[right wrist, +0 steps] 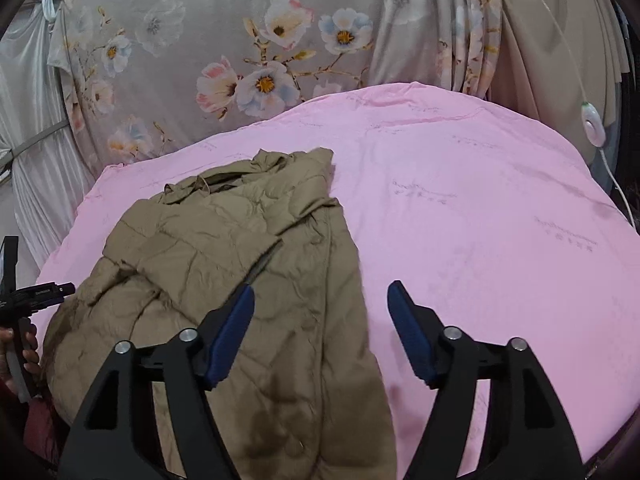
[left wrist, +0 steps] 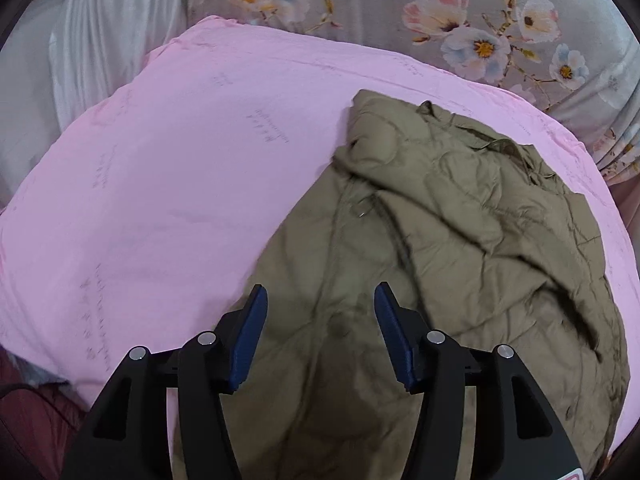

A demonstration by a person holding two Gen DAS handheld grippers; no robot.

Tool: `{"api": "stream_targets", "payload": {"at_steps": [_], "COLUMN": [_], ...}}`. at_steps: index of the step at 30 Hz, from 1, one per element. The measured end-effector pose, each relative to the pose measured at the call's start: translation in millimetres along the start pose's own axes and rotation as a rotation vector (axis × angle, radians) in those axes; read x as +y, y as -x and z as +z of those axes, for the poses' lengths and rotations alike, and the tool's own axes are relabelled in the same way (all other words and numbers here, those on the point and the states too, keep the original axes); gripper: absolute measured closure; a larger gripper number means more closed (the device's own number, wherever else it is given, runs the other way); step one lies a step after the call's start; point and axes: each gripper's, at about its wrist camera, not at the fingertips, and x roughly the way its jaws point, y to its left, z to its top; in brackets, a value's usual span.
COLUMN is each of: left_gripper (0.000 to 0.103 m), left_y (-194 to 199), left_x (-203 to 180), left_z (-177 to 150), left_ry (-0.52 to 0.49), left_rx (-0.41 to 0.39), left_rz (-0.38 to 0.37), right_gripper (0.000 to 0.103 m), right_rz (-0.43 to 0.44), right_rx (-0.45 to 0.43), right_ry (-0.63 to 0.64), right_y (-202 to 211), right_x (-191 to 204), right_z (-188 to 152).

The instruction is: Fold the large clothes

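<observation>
An olive quilted jacket (left wrist: 460,240) lies crumpled and partly folded over itself on a pink sheet (left wrist: 160,200). My left gripper (left wrist: 320,300) hovers over the jacket's near part, its blue pads apart with nothing between them. In the right wrist view the same jacket (right wrist: 224,264) sits left of centre on the pink sheet (right wrist: 480,220). My right gripper (right wrist: 322,296) stands open above the jacket's right edge, holding nothing. The left gripper's body and the hand (right wrist: 20,344) that holds it show at the far left edge.
A grey floral cloth (right wrist: 240,40) hangs behind the pink surface, with white satin drapes (left wrist: 100,32) at the left. A white cord with an inline switch (right wrist: 592,120) runs down the right side. Dark red fabric (left wrist: 32,420) lies at the near left corner.
</observation>
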Motion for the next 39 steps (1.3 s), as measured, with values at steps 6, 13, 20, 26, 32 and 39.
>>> {"api": "stream_targets", "payload": {"at_steps": [6, 13, 20, 26, 32, 39], "left_gripper": [0.049, 0.049, 0.045, 0.036, 0.089, 0.103], "left_y": [27, 36, 30, 27, 40, 106], "left_x": [49, 87, 103, 95, 76, 57], "left_z": [-33, -58, -71, -69, -64, -49], "left_ry": [0.094, 0.190, 0.286, 0.259, 0.188, 0.112], "left_rx": [0.048, 0.112, 0.161, 0.163, 0.170, 0.037], "left_rz": [0.042, 0.020, -0.123, -0.142, -0.241, -0.327], "right_gripper": [0.030, 0.030, 0.029, 0.052, 0.096, 0.099], "right_rz": [-0.031, 0.093, 0.170, 0.194, 0.227, 0.300], "right_rx": [0.099, 0.171, 0.189, 0.161, 0.119, -0.042], "right_ry": [-0.086, -0.214, -0.177, -0.199, -0.248, -0.256], "right_y": [20, 35, 45, 40, 49, 94], "right_x": [-27, -36, -17, -11, -15, -5], "right_z": [-49, -87, -109, -105, -96, -70]}}
